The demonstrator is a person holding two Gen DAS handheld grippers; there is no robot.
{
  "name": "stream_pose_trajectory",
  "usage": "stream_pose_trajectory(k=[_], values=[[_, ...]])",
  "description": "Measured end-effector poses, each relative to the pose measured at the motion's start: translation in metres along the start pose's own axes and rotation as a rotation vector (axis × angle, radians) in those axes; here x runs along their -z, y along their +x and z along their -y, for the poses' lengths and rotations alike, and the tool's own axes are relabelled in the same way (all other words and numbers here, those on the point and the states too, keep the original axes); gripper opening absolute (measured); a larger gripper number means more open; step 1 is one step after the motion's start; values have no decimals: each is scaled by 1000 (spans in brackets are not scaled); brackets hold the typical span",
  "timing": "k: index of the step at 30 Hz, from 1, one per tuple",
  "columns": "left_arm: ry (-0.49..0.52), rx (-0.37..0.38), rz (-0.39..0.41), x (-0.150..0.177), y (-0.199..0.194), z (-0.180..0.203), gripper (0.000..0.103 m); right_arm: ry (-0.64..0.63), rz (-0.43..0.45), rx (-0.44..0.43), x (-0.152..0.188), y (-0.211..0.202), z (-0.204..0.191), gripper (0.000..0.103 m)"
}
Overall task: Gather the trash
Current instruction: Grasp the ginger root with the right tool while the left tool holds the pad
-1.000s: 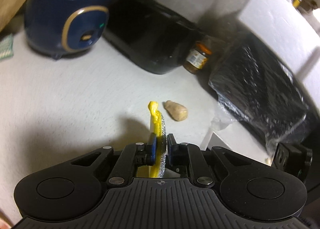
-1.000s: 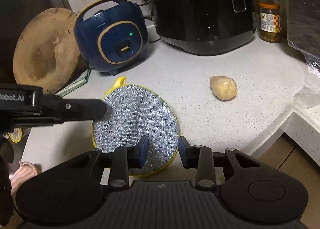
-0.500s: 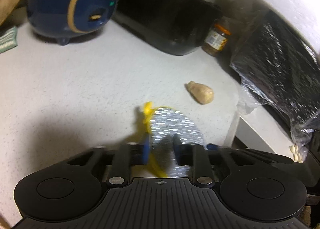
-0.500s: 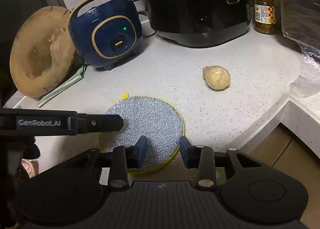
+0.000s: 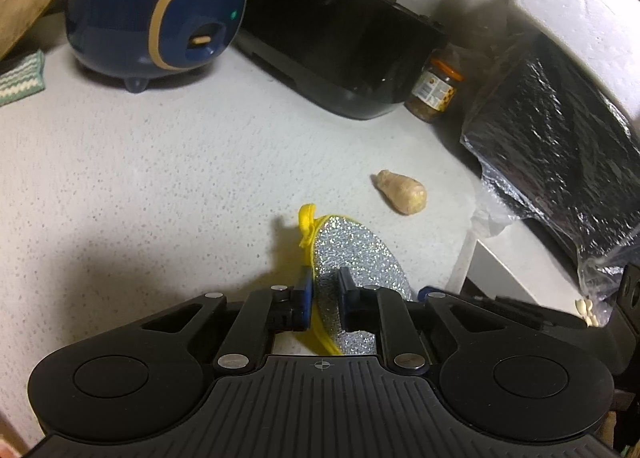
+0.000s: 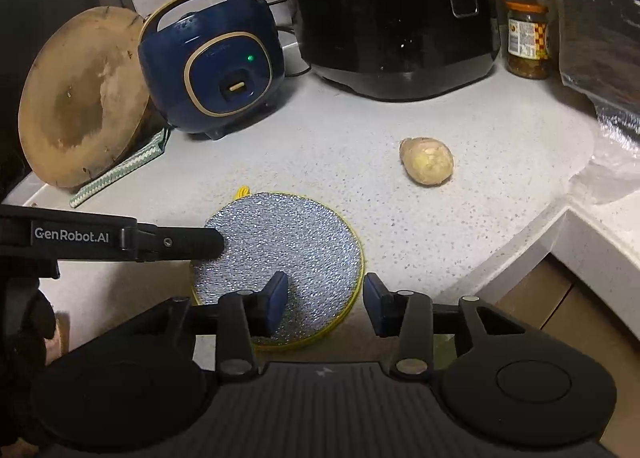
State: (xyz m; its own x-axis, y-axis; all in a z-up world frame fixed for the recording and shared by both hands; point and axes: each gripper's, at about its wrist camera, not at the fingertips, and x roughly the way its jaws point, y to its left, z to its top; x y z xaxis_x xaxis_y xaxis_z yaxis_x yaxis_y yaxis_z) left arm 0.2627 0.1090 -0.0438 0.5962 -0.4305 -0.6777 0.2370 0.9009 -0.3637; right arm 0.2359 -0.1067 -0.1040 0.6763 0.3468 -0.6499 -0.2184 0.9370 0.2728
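A round silver scouring pad with a yellow rim (image 6: 288, 254) lies flat on the speckled white counter near its front edge; it also shows in the left wrist view (image 5: 360, 262). My left gripper (image 5: 323, 298) is open, its fingers loosely either side of the pad's near edge; its arm (image 6: 120, 238) reaches over the pad from the left. My right gripper (image 6: 325, 298) is open and empty just above the pad's near edge. A beige piece of ginger (image 6: 427, 161) lies on the counter beyond the pad, also in the left wrist view (image 5: 402, 197).
A blue rice cooker (image 6: 216, 66), a black cooker (image 6: 400, 34), a jar (image 6: 527, 40) and a round wooden board (image 6: 80, 98) stand at the back. A black plastic bag (image 5: 560, 162) sits to the right. The counter edge (image 6: 520, 250) drops away at the front right.
My left gripper held the pad upright, then opened and let it fall flat on the counter. Both grippers moved back a little.
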Motion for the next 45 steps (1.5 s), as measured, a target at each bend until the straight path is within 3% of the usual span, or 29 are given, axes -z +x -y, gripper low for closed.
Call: stream_pose_trajectory(k=[3, 7, 10, 18, 23, 24, 27, 40, 45], values=[[8, -1, 10, 0, -3, 0, 16, -32, 22, 32, -6, -2, 1, 49], [-8, 12, 32, -1, -10, -5, 15, -58, 75, 97, -22, -7, 8, 66], [-14, 19, 50, -2, -15, -9, 15, -89, 111, 164, -38, -3, 14, 72], [-28, 34, 69, -5, -23, -18, 15, -108, 53, 273, -74, 49, 39, 74], [-40, 30, 55, -4, -21, -23, 15, -115, 15, 294, -84, 75, 48, 74], [-44, 29, 51, -4, -20, -24, 15, -121, 10, 292, -84, 77, 49, 71], [-62, 27, 40, -5, -15, -27, 15, -133, -3, 248, -85, 79, 47, 39], [-126, -21, 0, -2, 11, -37, 15, -104, -27, 108, -40, 35, 16, 37], [-146, -26, 1, -2, 14, -39, 15, -81, 0, 111, -21, 17, 7, 37]])
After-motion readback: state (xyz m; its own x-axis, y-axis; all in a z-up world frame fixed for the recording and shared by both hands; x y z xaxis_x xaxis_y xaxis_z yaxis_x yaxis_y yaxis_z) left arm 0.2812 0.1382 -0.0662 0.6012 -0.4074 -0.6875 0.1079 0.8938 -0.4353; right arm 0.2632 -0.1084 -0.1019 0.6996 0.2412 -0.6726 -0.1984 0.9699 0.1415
